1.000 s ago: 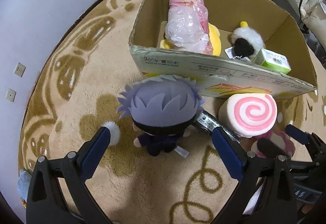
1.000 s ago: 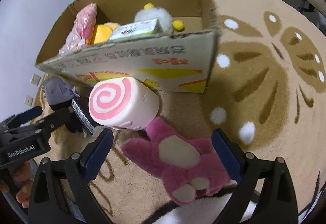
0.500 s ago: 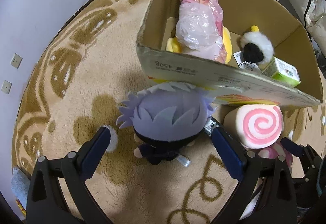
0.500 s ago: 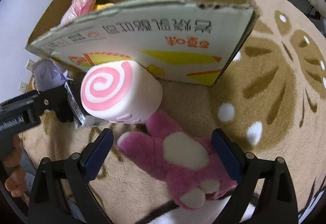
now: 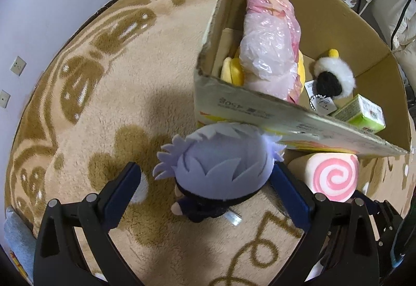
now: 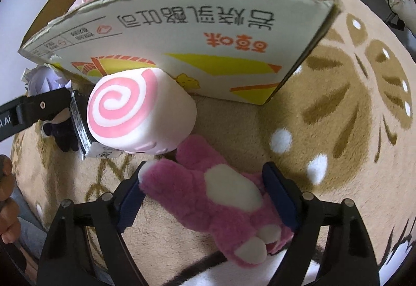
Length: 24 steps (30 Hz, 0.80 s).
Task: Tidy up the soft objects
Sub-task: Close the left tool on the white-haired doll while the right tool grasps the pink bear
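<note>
**Both grippers straddling plush toys in front of the cardboard box**

We are looking down at the left gripper [image 5: 205, 182], whose jaws are standing wide apart around the purple-haired plush doll [image 5: 218, 177] on the beige rug [image 5: 109, 114]. The right pad is lying just against the doll's head; the left pad is standing clear of it, so nothing is gripped. The doll is sitting just in front of the cardboard box [image 5: 260, 109], beside the pink swirl roll cushion [image 5: 332, 177].

The right gripper [image 6: 205, 190] is straddling the pink plush bear [image 6: 215, 203], which is lying on the rug below the roll cushion. Its jaws have just been closing a little with the bear between them; both pads are now reaching the fur, though we cannot tell whether they are pressing it.

Compared with a second ago, both grippers are sitting lower and nearer their toys: the doll's head is now filling the gap between the left pads, and the bear, earlier ahead of the right pads, is lying between them. The box is looming closer in both views.
</note>
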Tool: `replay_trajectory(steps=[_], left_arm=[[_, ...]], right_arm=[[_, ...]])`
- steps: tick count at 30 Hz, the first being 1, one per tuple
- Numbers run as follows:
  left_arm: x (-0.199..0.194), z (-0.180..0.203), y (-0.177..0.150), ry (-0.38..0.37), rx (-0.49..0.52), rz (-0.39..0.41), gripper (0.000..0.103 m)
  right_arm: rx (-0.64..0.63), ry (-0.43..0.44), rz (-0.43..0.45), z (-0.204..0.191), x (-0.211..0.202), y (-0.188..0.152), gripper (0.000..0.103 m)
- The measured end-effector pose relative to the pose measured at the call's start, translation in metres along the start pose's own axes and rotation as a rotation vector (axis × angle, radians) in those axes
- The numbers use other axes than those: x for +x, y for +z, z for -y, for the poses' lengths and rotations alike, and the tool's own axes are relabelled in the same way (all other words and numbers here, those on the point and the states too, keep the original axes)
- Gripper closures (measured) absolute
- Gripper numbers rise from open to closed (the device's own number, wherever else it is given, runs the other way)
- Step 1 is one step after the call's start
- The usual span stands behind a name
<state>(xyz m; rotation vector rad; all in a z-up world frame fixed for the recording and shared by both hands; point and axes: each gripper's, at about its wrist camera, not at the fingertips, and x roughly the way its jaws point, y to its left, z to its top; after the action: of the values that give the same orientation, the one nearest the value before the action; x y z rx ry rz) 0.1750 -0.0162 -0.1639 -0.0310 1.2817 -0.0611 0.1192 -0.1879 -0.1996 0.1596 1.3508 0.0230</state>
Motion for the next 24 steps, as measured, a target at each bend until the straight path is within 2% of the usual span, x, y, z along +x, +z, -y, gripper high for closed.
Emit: replay_trajectory(steps=[2, 5, 7, 10, 13, 15, 18, 21, 24], left_arm=[[0.002, -0.001, 0.002, -0.008, -0.009, -0.001, 0.004], [0.004, -0.002, 0.003, -0.019, -0.018, 0.0, 0.007], [0.006, -0.003, 0.005, -0.015, -0.011, 0.007, 0.011], [0.007, -0.002, 0.007, -0.016, -0.004, 0.025, 0.013], [0.008, -0.003, 0.008, -0.009, -0.015, 0.039, 0.02], [0.008, -0.007, 0.009, -0.03, -0.038, 0.037, 0.025], [0.01, -0.012, 0.01, -0.053, -0.064, 0.034, 0.039], [0.013, -0.012, 0.012, -0.076, -0.068, 0.03, 0.04], [0.014, -0.008, 0.012, -0.058, -0.039, 0.034, 0.041]], right_arm=[[-0.006, -0.002, -0.001, 0.014, -0.006, -0.002, 0.016], [-0.019, 0.001, 0.008, 0.006, -0.004, -0.003, 0.024], [-0.034, -0.003, 0.01, 0.0, -0.005, -0.003, 0.026], [-0.027, 0.005, 0.018, 0.001, -0.012, -0.006, 0.028], [-0.004, 0.02, 0.027, 0.0, -0.017, -0.005, 0.029], [0.007, 0.023, 0.036, 0.0, -0.019, -0.005, 0.029], [0.015, 0.027, 0.05, 0.005, -0.024, -0.007, 0.032], [0.017, 0.031, 0.071, 0.001, -0.029, -0.008, 0.038], [0.019, 0.04, 0.084, 0.001, -0.038, -0.007, 0.045]])
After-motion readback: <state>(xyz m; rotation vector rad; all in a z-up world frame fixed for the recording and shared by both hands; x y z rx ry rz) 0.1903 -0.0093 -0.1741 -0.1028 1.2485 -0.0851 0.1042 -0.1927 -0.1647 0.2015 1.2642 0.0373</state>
